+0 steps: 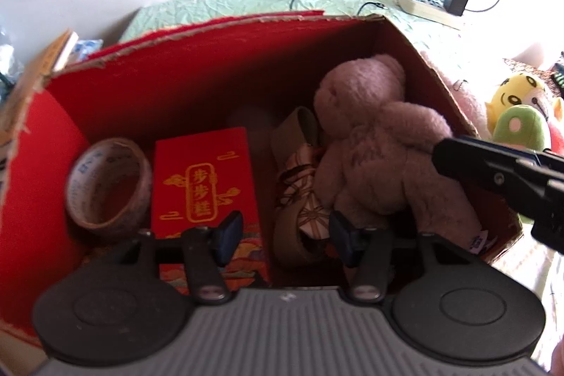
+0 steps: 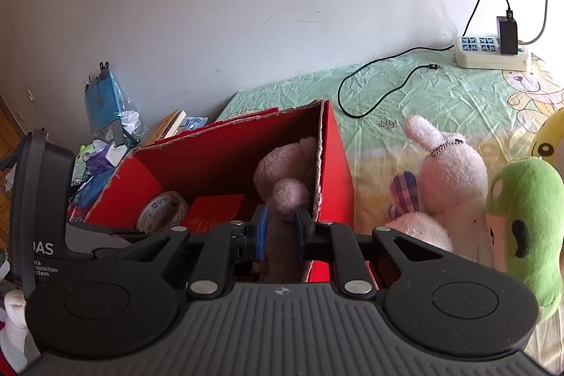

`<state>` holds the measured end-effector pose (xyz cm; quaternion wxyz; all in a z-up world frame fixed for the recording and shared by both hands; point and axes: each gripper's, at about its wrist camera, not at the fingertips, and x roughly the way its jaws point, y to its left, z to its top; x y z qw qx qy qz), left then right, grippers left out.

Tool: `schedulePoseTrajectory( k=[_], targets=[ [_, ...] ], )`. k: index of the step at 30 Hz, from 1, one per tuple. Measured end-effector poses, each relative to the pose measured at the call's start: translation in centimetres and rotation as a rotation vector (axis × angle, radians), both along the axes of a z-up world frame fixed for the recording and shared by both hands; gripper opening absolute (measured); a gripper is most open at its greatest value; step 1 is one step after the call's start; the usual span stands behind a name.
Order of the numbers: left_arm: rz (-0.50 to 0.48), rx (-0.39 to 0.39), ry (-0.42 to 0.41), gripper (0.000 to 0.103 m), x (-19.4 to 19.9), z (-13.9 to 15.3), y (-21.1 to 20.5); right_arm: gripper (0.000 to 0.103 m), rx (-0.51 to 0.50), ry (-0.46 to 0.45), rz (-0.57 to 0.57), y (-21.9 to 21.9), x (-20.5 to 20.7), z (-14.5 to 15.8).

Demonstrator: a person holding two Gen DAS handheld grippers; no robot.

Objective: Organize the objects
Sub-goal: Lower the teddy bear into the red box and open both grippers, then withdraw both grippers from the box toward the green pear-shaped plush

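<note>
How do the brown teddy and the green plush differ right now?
The brown teddy lies inside the red box; the green plush stands outside on the bedsheet. The right gripper is shut on the teddy's arm; nothing touches the green plush. Both are soft toys.

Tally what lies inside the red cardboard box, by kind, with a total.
Plush toys: 1, the pinkish-brown teddy bear, gripped by the right tool
Tape rolls: 1, clear printed tape roll
Red packets: 1, gold-lettered red packet
Strap bundles: 1, tan webbing strap
Total: 4 visible in the red cardboard box
</note>
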<state>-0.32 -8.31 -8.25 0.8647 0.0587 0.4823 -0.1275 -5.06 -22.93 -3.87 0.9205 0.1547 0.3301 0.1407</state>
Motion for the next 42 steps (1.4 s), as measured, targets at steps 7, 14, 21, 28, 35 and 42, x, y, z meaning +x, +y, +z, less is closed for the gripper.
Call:
schedulePoseTrajectory(
  k=[7,14,21,28,35,42],
  targets=[
    [0.045,0.057,-0.049,0.062,-1.2,1.7,-0.2,0.015,-0.012,-0.002,0.016,0.1,-0.9,0.2],
    [0.088,0.143,-0.092,0.065,-2.4,3.2,-1.4,0.016,0.011,-0.014,0.035,-0.8,-2.3,0.8],
    [0.117,0.203,-0.141,0.067,-4.2,4.7,-3.3,0.021,0.012,-0.043,0.046,-2.4,-3.9,1.6],
    [0.131,0.229,-0.193,0.067,-6.2,6.6,-5.9,0.021,0.036,-0.031,0.022,-5.9,-5.0,1.6],
    [0.112,0.241,-0.213,0.067,-7.7,7.4,-9.5,0.022,0.047,-0.005,0.001,-9.1,-5.8,1.3],
    [0.094,0.243,-0.199,0.068,-9.0,7.1,-13.4,0.022,0.048,0.012,-0.007,-12.2,-6.8,1.0]
  ],
)
